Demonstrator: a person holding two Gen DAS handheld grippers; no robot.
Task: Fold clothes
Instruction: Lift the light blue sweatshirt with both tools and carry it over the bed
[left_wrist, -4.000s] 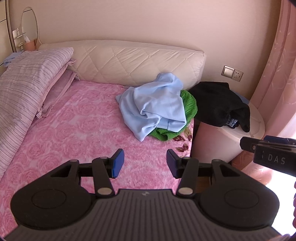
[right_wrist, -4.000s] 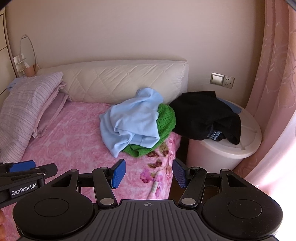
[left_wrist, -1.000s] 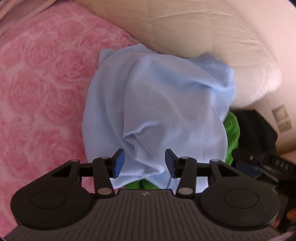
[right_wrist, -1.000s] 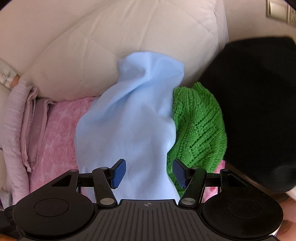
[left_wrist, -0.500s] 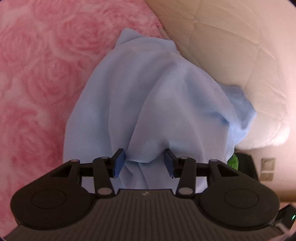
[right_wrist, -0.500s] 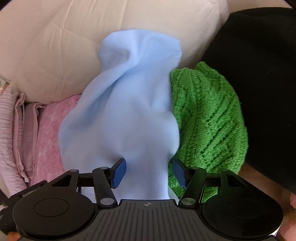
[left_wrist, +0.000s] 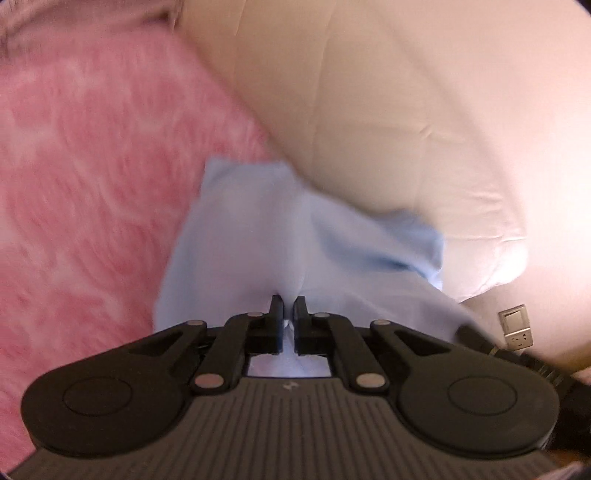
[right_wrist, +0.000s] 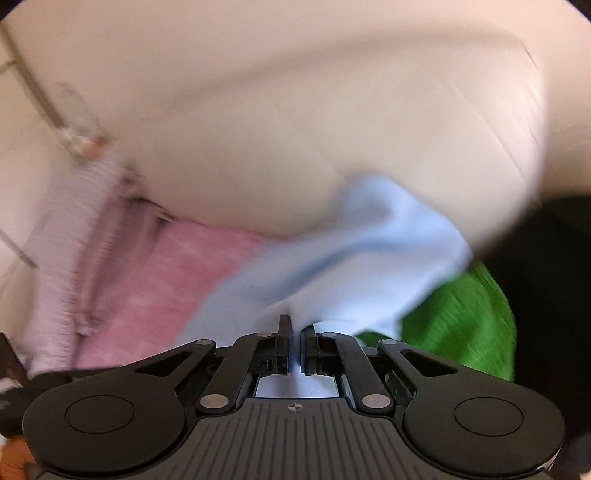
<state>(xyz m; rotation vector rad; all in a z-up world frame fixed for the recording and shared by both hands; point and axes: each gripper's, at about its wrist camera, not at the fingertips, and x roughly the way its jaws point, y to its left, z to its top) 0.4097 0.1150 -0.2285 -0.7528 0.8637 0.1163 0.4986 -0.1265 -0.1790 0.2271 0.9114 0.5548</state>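
A crumpled light blue garment (left_wrist: 258, 229) lies on the pink bedspread (left_wrist: 92, 184) against the cream headboard (left_wrist: 388, 110). My left gripper (left_wrist: 289, 306) is closing tight, its pads pinching a raised fold of the blue cloth. In the right wrist view the same blue garment (right_wrist: 351, 266) stretches up toward the headboard (right_wrist: 295, 129). My right gripper (right_wrist: 295, 325) is also closing tight on a fold of it. A green knitted garment (right_wrist: 469, 321) lies partly under the blue one, at its right. Both views are blurred by motion.
A black garment (right_wrist: 546, 277) fills the right edge beyond the green knit. Striped lilac pillows (right_wrist: 85, 229) lie at the left on the bedspread (right_wrist: 184, 266). A wall socket (left_wrist: 517, 328) shows at the right, below the headboard's end.
Both grippers, open around folds of the blue garment half a second ago, have closed on the cloth. Both have pulled up and back, and the garment stretches out from them.
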